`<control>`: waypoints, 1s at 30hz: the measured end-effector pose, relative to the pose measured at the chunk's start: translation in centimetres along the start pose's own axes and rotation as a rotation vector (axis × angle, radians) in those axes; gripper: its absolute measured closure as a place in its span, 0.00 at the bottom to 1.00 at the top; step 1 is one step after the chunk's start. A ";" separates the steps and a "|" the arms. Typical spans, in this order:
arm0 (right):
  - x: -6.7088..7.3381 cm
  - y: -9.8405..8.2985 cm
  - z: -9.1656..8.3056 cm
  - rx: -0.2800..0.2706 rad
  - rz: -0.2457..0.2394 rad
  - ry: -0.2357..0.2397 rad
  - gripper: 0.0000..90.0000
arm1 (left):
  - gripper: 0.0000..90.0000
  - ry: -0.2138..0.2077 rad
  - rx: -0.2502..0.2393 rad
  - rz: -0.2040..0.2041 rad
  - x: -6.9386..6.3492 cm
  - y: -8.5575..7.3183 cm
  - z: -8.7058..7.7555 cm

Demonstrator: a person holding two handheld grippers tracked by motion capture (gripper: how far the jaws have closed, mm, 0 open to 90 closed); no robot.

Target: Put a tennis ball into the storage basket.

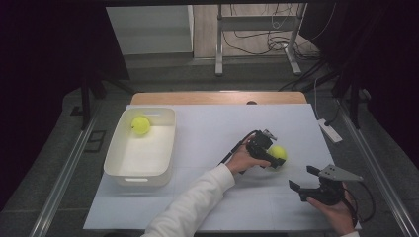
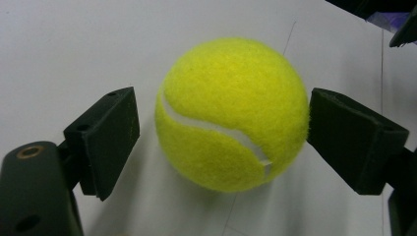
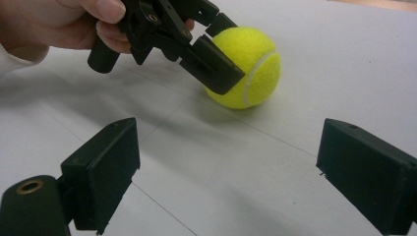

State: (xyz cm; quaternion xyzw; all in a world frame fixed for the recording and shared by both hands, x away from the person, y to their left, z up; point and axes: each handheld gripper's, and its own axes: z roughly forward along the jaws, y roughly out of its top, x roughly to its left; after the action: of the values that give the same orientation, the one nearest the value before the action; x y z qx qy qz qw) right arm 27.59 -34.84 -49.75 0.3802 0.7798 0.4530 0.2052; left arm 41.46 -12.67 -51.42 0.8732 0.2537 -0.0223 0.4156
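A yellow tennis ball [image 1: 279, 152] [image 2: 231, 113] [image 3: 248, 66] rests on the white table cover, right of centre. My left gripper [image 1: 275, 159] [image 2: 223, 132] straddles it. In the left gripper view one pad [image 2: 105, 137] stands a small gap off the ball, while the other pad [image 2: 351, 135] sits at the ball's edge, so the jaws are open around it. My right gripper [image 1: 302, 177] [image 3: 226, 177] hovers nearer the front right, open with nothing between its jaws, pointed toward the ball and the left gripper [image 3: 223, 49].
A white rectangular tub [image 1: 163, 148] stands at the left of the table with a second tennis ball [image 1: 141, 125] in its far corner. A small white device [image 1: 329, 131] lies off the table's right edge. Bare white cover [image 1: 212, 128] lies between tub and grippers.
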 end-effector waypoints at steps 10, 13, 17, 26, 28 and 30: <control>0.0 0.0 0.0 0.000 0.002 -0.001 0.10 | 0.24 0.001 0.005 0.010 -0.1 0.0 0.1; 0.0 0.0 0.0 0.000 0.002 -0.001 0.10 | 0.28 0.002 0.001 0.015 -0.2 0.0 0.1; 0.0 0.0 0.0 -0.001 0.003 -0.001 0.10 | 0.29 0.001 0.002 0.018 -0.2 0.0 0.1; 0.0 0.0 -0.1 -0.001 0.002 -0.004 0.10 | 0.30 0.018 0.002 0.026 -0.3 0.1 0.0; 0.0 0.0 -0.1 -0.002 0.001 -0.005 0.10 | 0.30 0.015 -0.004 0.020 -0.2 0.1 -0.2; 0.0 0.0 -0.1 -0.001 -0.001 -0.006 0.10 | 0.30 0.006 -0.012 0.016 -0.2 0.2 -0.4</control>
State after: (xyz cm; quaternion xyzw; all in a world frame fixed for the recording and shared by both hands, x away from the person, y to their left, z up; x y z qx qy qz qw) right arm 27.54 -34.87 -49.68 0.3811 0.7791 0.4522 0.2080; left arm 41.33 -12.52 -50.98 0.8727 0.2483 -0.0148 0.4201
